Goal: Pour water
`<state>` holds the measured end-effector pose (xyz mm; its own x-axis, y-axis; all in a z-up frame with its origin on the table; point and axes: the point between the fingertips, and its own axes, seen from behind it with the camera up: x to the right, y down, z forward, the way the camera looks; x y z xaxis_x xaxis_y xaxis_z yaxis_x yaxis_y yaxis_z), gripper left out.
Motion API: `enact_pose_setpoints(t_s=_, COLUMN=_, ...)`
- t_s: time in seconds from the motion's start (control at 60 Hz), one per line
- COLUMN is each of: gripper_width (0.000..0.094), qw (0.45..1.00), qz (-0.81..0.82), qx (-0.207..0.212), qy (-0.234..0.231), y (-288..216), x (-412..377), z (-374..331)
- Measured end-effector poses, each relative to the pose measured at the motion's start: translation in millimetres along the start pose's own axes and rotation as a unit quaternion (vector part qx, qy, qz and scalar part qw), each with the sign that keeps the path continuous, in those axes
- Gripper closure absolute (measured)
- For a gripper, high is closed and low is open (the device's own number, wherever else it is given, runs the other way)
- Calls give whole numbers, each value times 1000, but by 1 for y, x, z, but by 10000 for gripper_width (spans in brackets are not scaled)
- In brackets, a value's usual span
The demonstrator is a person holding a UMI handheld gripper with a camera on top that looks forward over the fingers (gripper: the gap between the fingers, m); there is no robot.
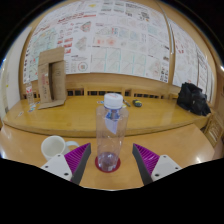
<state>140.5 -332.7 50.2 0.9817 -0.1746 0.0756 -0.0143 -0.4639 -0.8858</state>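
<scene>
Bottle (111,132) stands upright on the table (150,116), capped, between the spread fingers of the claw (111,160), gaps both sides, nothing gripped. Claw lined up for a grab. White cup (55,148) just beside, likely the pour target.

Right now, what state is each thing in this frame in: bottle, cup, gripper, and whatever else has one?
water bottle: upright on the table, white cap on, standing between the fingers with gaps at both sides.
gripper: open, fingers at either side of the bottle's base.
white cup: upright, just beside the left finger; contents cannot be told.
cardboard box: upright on the far table.
black bag: resting on the far table.
</scene>
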Motion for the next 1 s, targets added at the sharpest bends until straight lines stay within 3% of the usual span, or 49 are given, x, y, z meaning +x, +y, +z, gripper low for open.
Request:
enact_pose_setpoints(t_s=0.267, gripper_width=84, qw=1000, qz=-9, qx=0, qy=2, y=-2, x=-19, z=-159)
enact_pose_setpoints(t_s=0.533, gripper_width=84, qw=1000, qz=-14, qx=-5, qy=-4, y=29, x=-40, z=-321)
enact_pose_setpoints(t_s=0.717, gripper_width=82, qw=1000, qz=-11, qx=5, qy=-7, y=38, x=-38, z=-378)
enact_pose_setpoints(t_s=1.0, gripper_width=86, qw=1000, qz=-3, qx=2, qy=-11, y=49, x=-37, z=-403)
